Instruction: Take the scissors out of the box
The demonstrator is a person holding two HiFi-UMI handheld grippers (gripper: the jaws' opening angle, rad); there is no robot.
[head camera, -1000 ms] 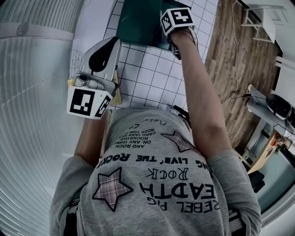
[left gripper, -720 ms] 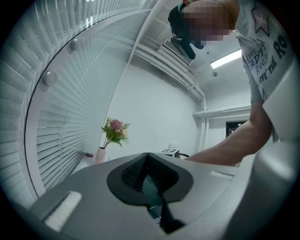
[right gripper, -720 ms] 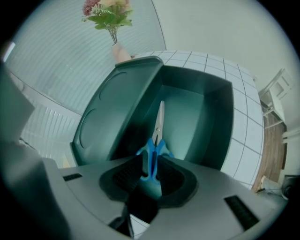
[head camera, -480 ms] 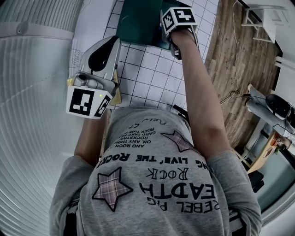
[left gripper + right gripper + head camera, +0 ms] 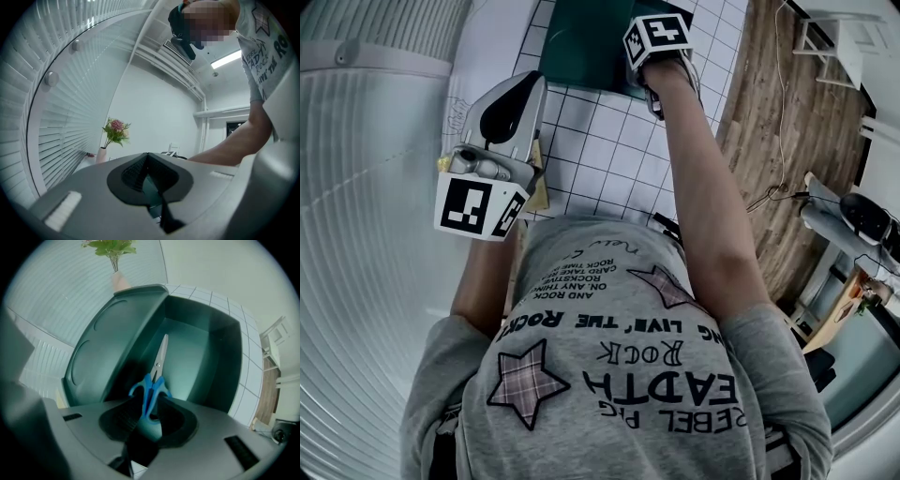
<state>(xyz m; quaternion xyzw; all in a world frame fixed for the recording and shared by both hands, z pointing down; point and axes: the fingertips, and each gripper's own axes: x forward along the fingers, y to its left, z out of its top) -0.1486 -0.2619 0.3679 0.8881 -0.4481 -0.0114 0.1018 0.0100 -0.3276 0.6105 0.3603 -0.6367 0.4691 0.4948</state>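
At the left, the left tool [image 5: 148, 161] is held over the gridded counter [image 5: 600, 155], its jaws closed together on nothing. Further right, the blue scissors [image 5: 158, 363] are clenched by their handles in the right tool [image 5: 149, 405], with the blades pointed into the open green box [image 5: 211, 348].

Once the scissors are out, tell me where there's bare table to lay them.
Bare gridded table lies between the left gripper and the right forearm, near side of the box. Crowded: the box mouth, where right tongs grip the scissors.
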